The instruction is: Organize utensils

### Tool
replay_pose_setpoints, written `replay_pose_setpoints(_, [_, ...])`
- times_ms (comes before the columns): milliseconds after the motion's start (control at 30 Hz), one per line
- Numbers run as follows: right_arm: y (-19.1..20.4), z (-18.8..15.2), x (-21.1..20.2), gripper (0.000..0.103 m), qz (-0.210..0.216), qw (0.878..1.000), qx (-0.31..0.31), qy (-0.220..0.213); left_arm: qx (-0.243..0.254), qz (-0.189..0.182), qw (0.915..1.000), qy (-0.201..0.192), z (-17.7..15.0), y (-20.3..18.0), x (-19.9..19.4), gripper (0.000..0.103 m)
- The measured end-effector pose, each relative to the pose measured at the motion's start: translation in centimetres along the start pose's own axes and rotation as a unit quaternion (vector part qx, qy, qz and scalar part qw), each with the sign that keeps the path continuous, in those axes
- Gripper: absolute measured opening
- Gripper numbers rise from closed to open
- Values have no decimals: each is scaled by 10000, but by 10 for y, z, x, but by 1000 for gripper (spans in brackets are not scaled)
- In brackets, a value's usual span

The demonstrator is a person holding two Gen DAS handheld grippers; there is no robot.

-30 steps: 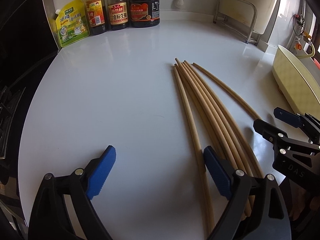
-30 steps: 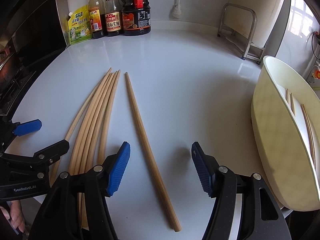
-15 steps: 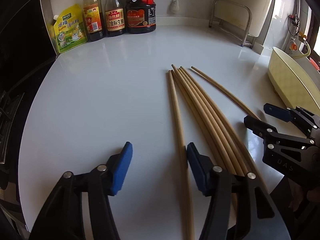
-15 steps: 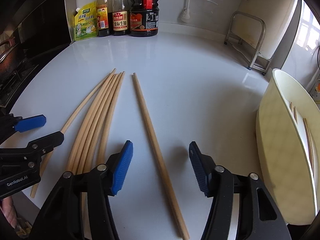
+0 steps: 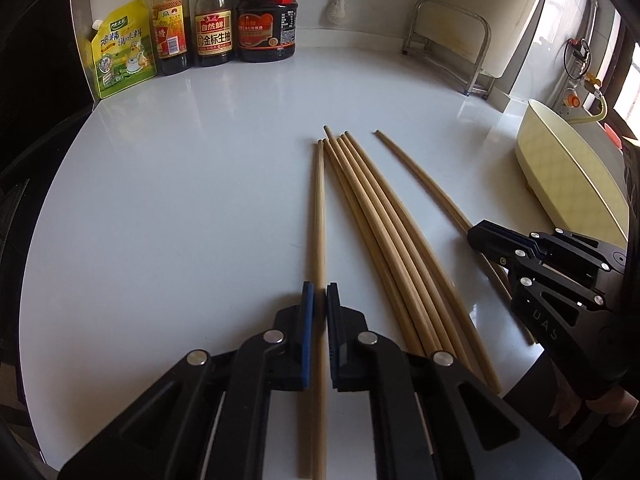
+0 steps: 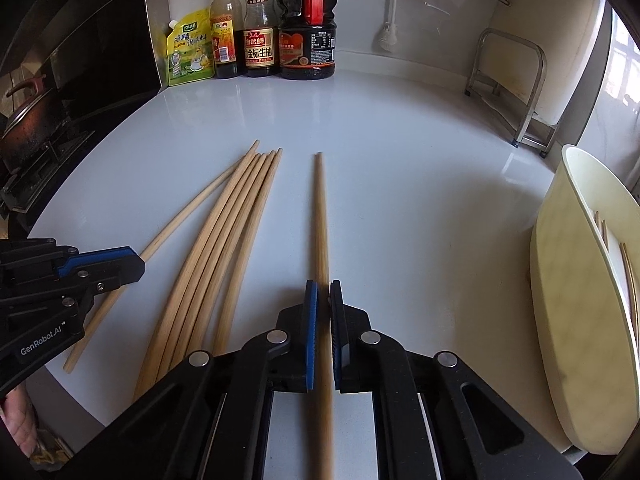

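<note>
Both grippers have just been closing on chopsticks: left gripper [image 5: 319,294] pinches the left chopstick [image 5: 319,208], right gripper [image 6: 323,292] the lone chopstick [image 6: 320,216], either side of the bundle [image 6: 224,232], ready for the cream tray [image 6: 576,280].

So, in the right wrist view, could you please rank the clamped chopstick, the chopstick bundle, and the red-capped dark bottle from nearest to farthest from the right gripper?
1. Clamped chopstick: between the right gripper's pads.
2. Chopstick bundle: lying just to its left.
3. Red-capped dark bottle: at the back wall.
</note>
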State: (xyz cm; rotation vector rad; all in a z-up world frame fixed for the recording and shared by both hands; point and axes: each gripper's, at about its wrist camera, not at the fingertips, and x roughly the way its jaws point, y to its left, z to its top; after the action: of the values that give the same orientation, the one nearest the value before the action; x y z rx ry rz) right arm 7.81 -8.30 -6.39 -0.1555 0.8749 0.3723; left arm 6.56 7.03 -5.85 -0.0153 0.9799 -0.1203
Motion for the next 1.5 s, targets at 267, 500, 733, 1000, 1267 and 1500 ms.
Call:
replay_pose_setpoints(267, [-9,2,-10,6,79,9995,284,-145,-33,11,9999,-152,8,0,-12,7])
replay_pose_setpoints(500, [-15,5,-17,6,153,9986,456,-216,-56,-13,9997,-239,12,-1,-19,7])
replay_pose_setpoints(733, [-12,4,-14,6,140,9990,396,-136,11,-24,9999,-158,11,-4,-15,7])
replay_pose_setpoints(1000, [-11,1,-6,6,154,9992,362,24,7,31,9999,137,3,-1,4,8])
replay_pose_setpoints(1267, [-11,0,-3,7,148,9993,340,91,85,197,9997,89,6,0,6,28])
replay_pose_setpoints(1500, [-16,2,0,7,111,9990,420,66,185,382,9991,17,15,-2,14,47])
